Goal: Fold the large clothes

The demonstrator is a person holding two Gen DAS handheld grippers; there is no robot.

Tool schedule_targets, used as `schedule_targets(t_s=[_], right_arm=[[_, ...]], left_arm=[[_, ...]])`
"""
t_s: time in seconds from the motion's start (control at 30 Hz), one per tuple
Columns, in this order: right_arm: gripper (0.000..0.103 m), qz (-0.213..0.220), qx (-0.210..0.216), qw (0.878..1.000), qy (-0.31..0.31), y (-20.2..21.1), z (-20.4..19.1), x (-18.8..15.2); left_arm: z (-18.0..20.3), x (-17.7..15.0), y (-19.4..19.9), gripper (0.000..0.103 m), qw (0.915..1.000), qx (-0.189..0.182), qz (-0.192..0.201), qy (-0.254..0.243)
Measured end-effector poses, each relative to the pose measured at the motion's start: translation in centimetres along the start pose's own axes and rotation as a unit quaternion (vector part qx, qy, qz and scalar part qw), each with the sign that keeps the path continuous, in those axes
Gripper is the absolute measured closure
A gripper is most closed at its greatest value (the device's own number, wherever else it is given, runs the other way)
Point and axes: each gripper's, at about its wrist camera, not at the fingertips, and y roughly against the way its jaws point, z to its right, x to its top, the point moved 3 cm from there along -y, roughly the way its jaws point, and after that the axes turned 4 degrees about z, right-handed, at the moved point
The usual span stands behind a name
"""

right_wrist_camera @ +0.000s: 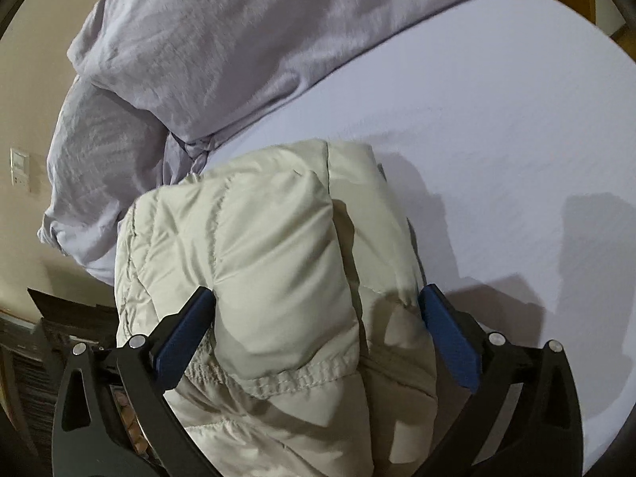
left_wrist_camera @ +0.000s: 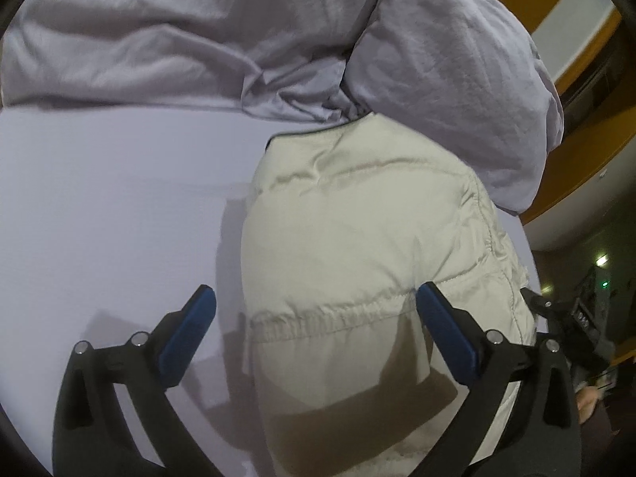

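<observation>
While both sets of fingers stand spread wide and empty, the cream puffer jacket lies folded into a thick bundle on the bed sheet, and everything that follows turns on how that bundle sits under them. In the left wrist view your left gripper straddles the jacket's near left edge: one blue finger hangs over bare sheet beside the jacket, the other over the padded cloth, neither pressing on it. In the right wrist view your right gripper is centred more fully over the jacket, with quilted fabric and an elasticated hem lying between its blue fingers, though the pads do not pinch it. So the right hand looks nearer to the jacket's bulk and the left nearer to its side edge.

The jacket's long axis runs away from you, from the near end below the grippers toward the grey duvet. Its far end just meets the bunched duvet and pillow; its free long side faces open sheet, its other side runs near the bed's edge.

Judging from that, any further fold would most naturally go along this axis, near end toward the duvet, since the open sheet beside the jacket offers room only sideways. Whether the fold is already complete you cannot tell from here.
</observation>
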Motion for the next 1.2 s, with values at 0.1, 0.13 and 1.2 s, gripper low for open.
schedule_targets(t_s=[0.1,0.13,1.2], right_arm=[[0.001,-0.009,-0.004,1.0,0.005,-0.3,-0.2,-0.2],[0.001,-0.012,-0.005,1.0,0.006,-0.3,-0.1,-0.3],[0.049,-0.065,0.088,0.986,0.126,-8.2,-14.6,0.7]], left_arm=[[-0.4,-0.1,-0.8,0.002,0.9994,-0.018,-0.012,0.026],[-0.5,-0.1,-0.9,0.002,0.9992,-0.022,-0.014,0.031],[-10.1,7.9,2.4,0.04,0.9922,-0.012,0.044,0.116]])
